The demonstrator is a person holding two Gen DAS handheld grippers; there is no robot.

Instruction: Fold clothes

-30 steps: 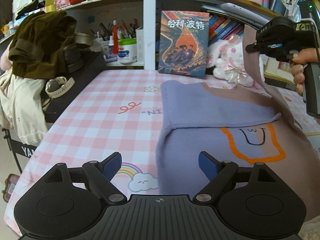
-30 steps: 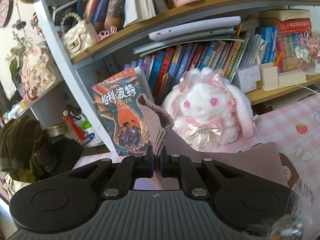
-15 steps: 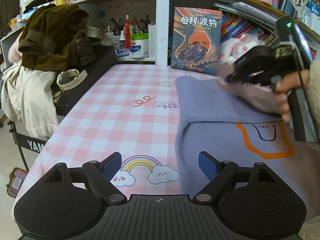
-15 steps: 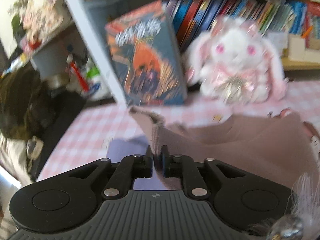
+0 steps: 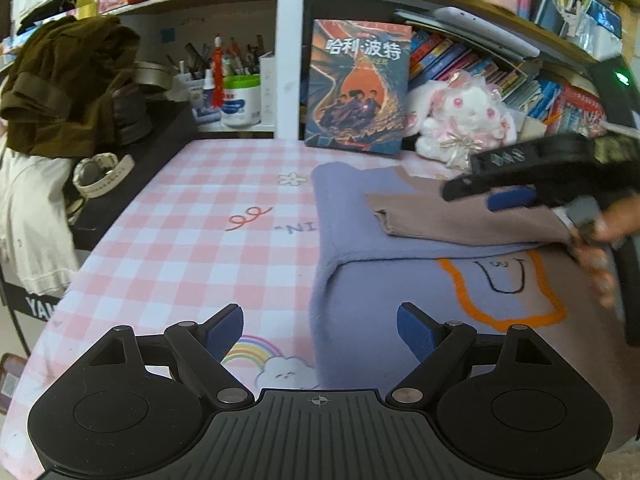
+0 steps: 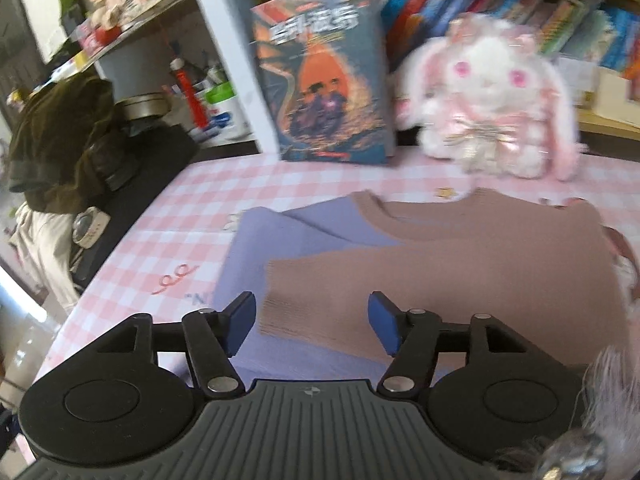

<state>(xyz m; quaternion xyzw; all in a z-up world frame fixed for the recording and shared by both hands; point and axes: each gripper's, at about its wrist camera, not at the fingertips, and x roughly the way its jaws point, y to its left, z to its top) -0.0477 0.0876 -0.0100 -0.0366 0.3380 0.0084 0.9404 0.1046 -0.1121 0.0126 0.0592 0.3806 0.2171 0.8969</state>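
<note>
A lavender and brown sweater (image 5: pixel 400 280) with an orange outline drawing lies on the pink checked tablecloth (image 5: pixel 192 240). Its brown sleeve (image 5: pixel 448 220) lies folded across the lavender body; it also shows in the right wrist view (image 6: pixel 460 280). My left gripper (image 5: pixel 320 330) is open and empty, low over the sweater's near left edge. My right gripper (image 6: pixel 312 322) is open and empty just above the sleeve's cuff; it shows at the right of the left wrist view (image 5: pixel 500 196).
A Harry Potter book (image 5: pixel 360 88) and a pink plush rabbit (image 5: pixel 464 120) stand at the table's back. A dark olive garment (image 5: pixel 68 88) and a watch (image 5: pixel 100 172) sit on a black stand at the left. Shelves with books rise behind.
My right gripper carried the brown sleeve leftward and down across the sweater, then opened and let it go. The sleeve now lies flat. The left gripper stayed open.
</note>
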